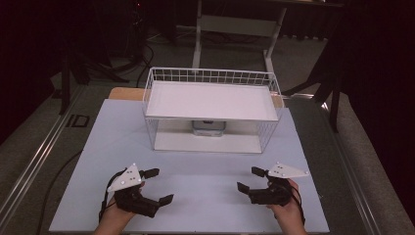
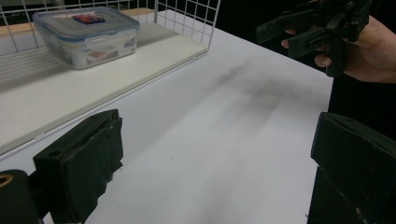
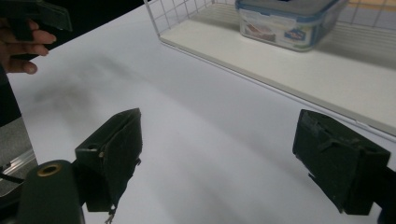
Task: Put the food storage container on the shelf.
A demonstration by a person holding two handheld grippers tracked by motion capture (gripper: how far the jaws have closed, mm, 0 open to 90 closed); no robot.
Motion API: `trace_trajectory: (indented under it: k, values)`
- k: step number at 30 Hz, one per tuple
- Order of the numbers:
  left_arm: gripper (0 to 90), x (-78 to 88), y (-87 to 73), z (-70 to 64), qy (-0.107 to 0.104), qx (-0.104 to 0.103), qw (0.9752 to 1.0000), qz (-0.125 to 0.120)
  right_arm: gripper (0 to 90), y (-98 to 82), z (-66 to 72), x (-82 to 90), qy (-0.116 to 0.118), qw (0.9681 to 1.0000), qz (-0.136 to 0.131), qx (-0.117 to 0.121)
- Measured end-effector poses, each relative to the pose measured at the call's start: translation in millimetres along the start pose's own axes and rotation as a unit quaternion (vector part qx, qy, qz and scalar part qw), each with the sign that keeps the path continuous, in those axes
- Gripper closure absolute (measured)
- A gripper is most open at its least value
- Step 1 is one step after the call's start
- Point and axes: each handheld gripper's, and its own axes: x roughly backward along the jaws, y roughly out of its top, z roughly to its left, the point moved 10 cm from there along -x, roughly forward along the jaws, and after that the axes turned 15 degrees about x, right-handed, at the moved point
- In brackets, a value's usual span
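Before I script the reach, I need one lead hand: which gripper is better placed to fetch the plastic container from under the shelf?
Neither clearly: the left gripper and right gripper are both open, about equally far from the centred container.

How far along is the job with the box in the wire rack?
Barely begun, it seems. The clear box sits lid on, on the lower shelf of the wire rack, untouched. Nothing is in hand: the left gripper and the right gripper are both open above the table, apart from the rack. Reaching in and gripping the box is still left.
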Motion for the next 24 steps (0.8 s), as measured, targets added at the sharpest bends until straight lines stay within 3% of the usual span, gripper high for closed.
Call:
trace_trajectory:
  k: [12,19,24]
  values:
    - [3.3,17.6,-12.1,3.4,0.01,0.009,0.9999,-0.002,15.6,-13.4,4.2,20.2,-0.002,1.0,0.003,-0.005]
    - [3.3,12.8,-18.9,6.2,0.007,0.01,0.9999,0.003,15.7,-21.5,1.5,20.8,-0.001,0.9998,0.009,0.015]
    - [3.3,8.7,-21.2,5.3,0.005,0.005,1.0,0.001,15.7,-26.1,3.4,18.1,0.012,0.9996,0.01,0.024]
